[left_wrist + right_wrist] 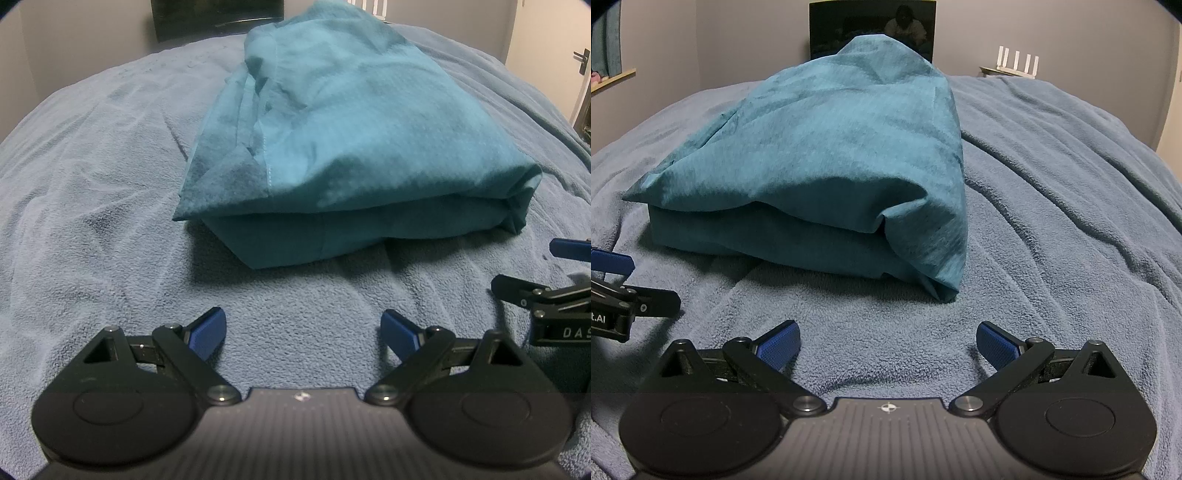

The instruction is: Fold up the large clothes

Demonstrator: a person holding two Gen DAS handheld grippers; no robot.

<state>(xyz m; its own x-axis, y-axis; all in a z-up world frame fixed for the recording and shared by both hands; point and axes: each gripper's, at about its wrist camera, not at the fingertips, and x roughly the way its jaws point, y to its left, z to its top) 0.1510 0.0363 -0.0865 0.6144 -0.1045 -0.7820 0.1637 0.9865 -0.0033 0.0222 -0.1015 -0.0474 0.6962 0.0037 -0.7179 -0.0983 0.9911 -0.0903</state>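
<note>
A teal garment (343,147) lies folded into a thick stack on the blue-grey blanket (92,184); it also shows in the right wrist view (831,166). My left gripper (303,328) is open and empty, low over the blanket just in front of the stack's near edge. My right gripper (886,339) is open and empty, also in front of the stack, to the right of the left one. The right gripper shows at the right edge of the left wrist view (535,273). The left gripper shows at the left edge of the right wrist view (628,280).
The blanket (1071,184) covers a bed and is wrinkled. A dark screen (871,29) stands against the far wall behind the stack. A white router (1015,62) sits at the back right. A door (580,59) is at the far right.
</note>
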